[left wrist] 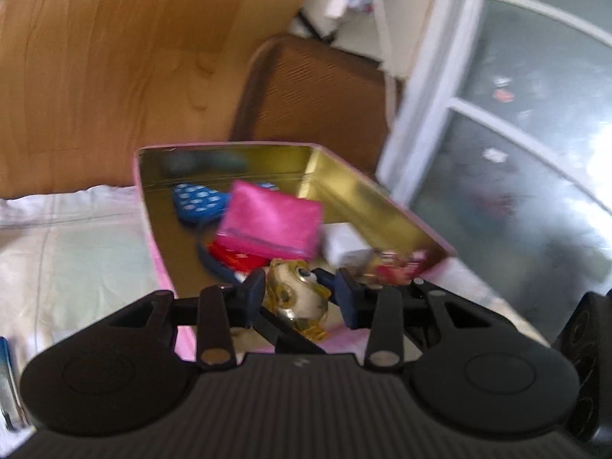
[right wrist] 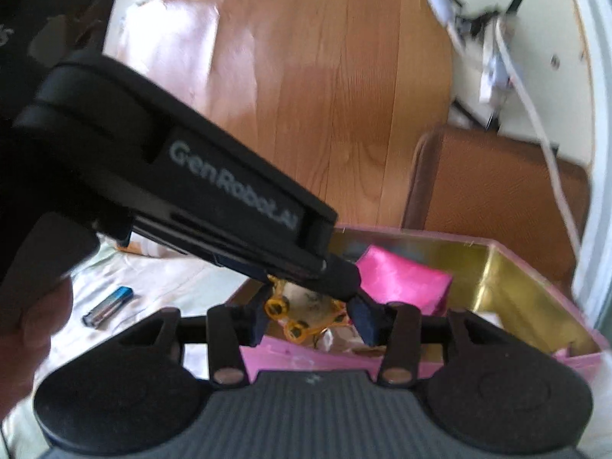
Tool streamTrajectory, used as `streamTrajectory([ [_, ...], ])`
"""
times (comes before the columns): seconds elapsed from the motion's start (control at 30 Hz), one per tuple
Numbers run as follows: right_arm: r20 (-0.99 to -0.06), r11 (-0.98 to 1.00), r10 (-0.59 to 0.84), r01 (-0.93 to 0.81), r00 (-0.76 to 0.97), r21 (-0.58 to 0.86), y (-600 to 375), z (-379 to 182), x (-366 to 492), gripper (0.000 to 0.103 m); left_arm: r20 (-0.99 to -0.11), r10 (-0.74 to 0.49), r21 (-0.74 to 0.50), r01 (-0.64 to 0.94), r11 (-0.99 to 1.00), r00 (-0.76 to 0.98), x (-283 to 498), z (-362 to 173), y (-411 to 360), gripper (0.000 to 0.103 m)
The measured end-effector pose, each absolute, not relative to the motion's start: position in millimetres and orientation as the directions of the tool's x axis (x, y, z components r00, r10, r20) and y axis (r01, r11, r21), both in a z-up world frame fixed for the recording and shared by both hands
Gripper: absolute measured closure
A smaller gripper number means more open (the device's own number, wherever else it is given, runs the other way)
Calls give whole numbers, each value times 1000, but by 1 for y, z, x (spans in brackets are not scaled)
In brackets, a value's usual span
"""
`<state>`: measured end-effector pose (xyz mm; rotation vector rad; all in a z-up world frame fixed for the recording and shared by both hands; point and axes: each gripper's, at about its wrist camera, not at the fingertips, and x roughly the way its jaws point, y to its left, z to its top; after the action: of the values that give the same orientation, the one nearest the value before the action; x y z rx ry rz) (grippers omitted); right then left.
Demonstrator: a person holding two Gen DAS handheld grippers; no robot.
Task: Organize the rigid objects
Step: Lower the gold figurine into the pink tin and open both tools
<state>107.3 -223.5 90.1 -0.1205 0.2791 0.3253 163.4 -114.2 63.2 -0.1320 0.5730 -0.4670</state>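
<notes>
A small toy with a pale round body and clear yellow parts hangs over the near rim of a pink tin with a gold inside. My left gripper is shut on the toy, one pad on each side. In the right wrist view my right gripper also grips the toy from the near side, while the left gripper reaches in from the upper left. Inside the tin lie a pink pouch, a blue spotted item, and red and white pieces.
The tin stands on a pale cloth. A blue-and-silver battery lies on the cloth to the left. A brown chair seat and wooden floor lie beyond. A glass door is at the right. A hand shows at the left edge.
</notes>
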Motion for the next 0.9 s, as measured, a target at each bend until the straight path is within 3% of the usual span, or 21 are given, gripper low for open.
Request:
streamTrajectory([
  [0.1,-309,942,297,-330,903,-59,-219,80,135,55,-519,-350,-171,307,936,780,185,53,-114,53],
  [0.17,-305,946,294,-322,906,-45,-221,76,141,49,-555,-246,-111,222,969,795,197,49,-114,56],
  [0.3,-243,945,317,-327,917,0,-237,77,129,32,-560,-234,-141,187,972,795,203,46,-111,57],
  [0.6,-237,941,333,-338,913,21,-244,80,126,32,-509,-230,-148,179,973,829,184,56,-115,55],
  [0.9,-261,949,314,-308,913,63,-248,81,110,35,-520,-201,-121,161,980,830,151,63,-113,53],
])
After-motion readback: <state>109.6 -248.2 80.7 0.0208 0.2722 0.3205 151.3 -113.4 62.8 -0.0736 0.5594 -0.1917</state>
